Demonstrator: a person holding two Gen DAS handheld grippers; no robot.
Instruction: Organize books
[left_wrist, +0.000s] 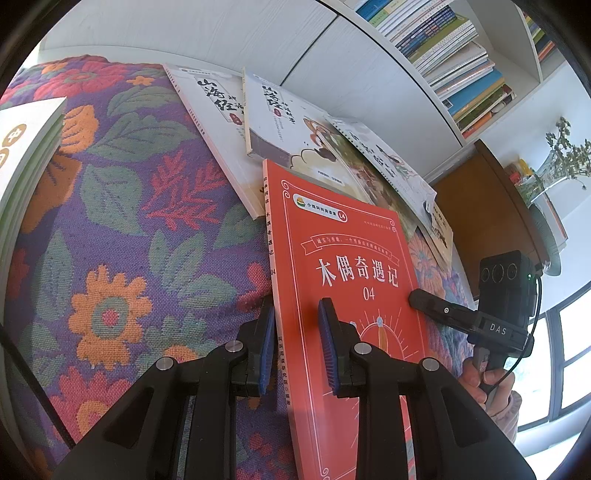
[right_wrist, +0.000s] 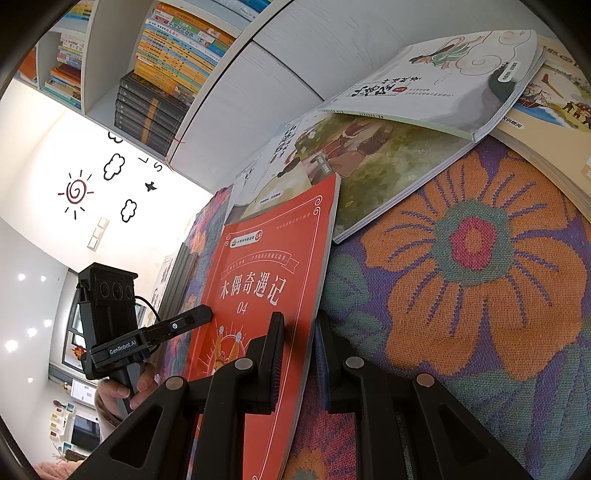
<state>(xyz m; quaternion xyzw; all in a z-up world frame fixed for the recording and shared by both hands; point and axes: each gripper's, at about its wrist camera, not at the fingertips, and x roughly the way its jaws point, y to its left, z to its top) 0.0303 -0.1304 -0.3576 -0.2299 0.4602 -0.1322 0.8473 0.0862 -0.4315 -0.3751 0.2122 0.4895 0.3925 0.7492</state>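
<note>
Both grippers tilt downward, clamped on opposite edges of the red paperback book (left_wrist: 343, 280) over the floral woven cloth (left_wrist: 122, 236): left gripper (left_wrist: 297, 347) pinches the spine edge, right gripper (right_wrist: 298, 363) seemingly the fore edge. Pale illustrated books (left_wrist: 258, 110) lie at 12 o'clock.

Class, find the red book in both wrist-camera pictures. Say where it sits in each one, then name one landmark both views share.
Left wrist view: the red book fills the lower centre, its spine edge clamped by the left gripper.
Right wrist view: the red book stands left of centre, its right edge clamped by the right gripper.
Shared landmark: the floral cloth under the books.
</note>
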